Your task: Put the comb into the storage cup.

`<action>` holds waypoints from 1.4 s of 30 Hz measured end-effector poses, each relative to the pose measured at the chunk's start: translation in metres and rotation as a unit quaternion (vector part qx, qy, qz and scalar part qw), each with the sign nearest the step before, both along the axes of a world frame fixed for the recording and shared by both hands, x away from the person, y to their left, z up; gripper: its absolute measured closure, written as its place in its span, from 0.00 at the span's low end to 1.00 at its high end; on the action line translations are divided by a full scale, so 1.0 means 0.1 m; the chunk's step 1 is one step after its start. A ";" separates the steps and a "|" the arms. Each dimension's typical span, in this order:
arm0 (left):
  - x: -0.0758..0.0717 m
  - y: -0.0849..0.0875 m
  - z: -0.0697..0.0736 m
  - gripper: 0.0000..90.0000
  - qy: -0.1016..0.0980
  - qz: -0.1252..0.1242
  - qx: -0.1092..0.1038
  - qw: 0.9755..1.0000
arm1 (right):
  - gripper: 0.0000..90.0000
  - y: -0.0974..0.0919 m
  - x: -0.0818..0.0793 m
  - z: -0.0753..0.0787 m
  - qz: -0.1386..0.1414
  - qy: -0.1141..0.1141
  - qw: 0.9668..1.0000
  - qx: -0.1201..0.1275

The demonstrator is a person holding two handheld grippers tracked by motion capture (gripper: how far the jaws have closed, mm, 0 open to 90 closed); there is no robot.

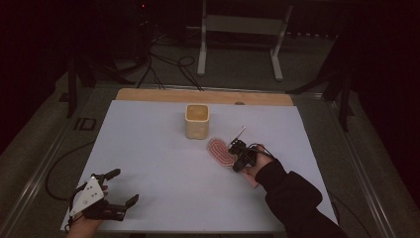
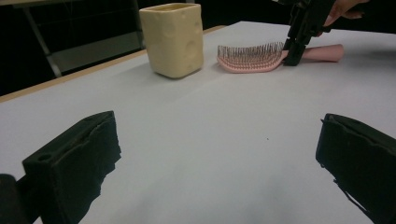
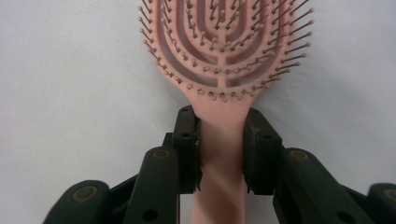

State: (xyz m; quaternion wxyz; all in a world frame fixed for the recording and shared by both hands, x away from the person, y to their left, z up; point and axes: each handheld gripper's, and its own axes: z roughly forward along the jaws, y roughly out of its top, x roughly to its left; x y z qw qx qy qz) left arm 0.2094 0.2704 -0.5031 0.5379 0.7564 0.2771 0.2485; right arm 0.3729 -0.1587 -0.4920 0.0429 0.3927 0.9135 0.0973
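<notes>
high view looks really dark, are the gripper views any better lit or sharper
High view: dim, grainy, surroundings nearly black, white table cover grey. Left gripper view: brighter, cream cup and pink hairbrush fairly sharp, near jaws soft. Right gripper view: brightest, bristles crisp, right gripper slightly blurred.

Desk point(image 1: 163, 163) with a white top, and two things on it.
A cream cup point(image 1: 197, 120) stands upright near the far middle; a pink brush point(image 1: 221, 151) lies bristles-up just beside it, toward the right.
</notes>
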 end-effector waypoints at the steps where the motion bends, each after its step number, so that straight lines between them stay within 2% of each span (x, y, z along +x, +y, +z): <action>1: 0.00 0.00 0.00 0.00 0.000 0.000 0.000 1.000 | 0.78 -0.01 -0.02 0.00 -0.001 -0.006 1.000 0.004; 6: 0.00 0.00 0.00 0.00 0.000 0.000 0.001 1.000 | 0.78 -0.04 -0.05 -0.01 -0.002 -0.018 1.000 0.014; 14: 0.01 0.00 0.00 0.00 0.001 0.001 0.003 1.000 | 0.78 -0.07 -0.06 0.00 -0.002 -0.020 0.999 0.031; 19: 0.01 0.00 0.00 0.00 0.000 0.001 0.003 1.000 | 0.78 -0.09 -0.11 0.08 0.003 -0.037 0.998 0.042; 23: 0.00 -0.01 0.00 0.00 0.001 0.001 0.003 1.000 | 0.78 -0.10 -0.13 0.12 0.001 -0.042 0.998 0.052; 24: 0.01 0.00 0.00 0.00 0.001 0.002 0.003 1.000 | 0.78 -0.11 -0.14 0.16 -0.001 -0.051 0.997 0.060; 31: 0.01 -0.01 -0.01 0.00 0.001 0.001 0.004 1.000 | 0.78 -0.16 -0.20 0.24 -0.004 -0.061 0.995 0.083; 35: 0.01 -0.01 -0.01 0.00 0.001 0.001 0.004 1.000 | 0.78 -0.20 -0.24 0.33 -0.009 -0.087 0.991 0.101; 41: 0.01 -0.01 -0.01 0.00 0.001 0.001 0.003 1.000 | 0.78 -0.20 -0.27 0.43 -0.007 -0.105 0.988 0.111; 42: 0.01 -0.01 -0.01 0.00 0.001 0.001 0.004 1.000 | 0.78 -0.20 -0.28 0.46 -0.006 -0.109 0.987 0.121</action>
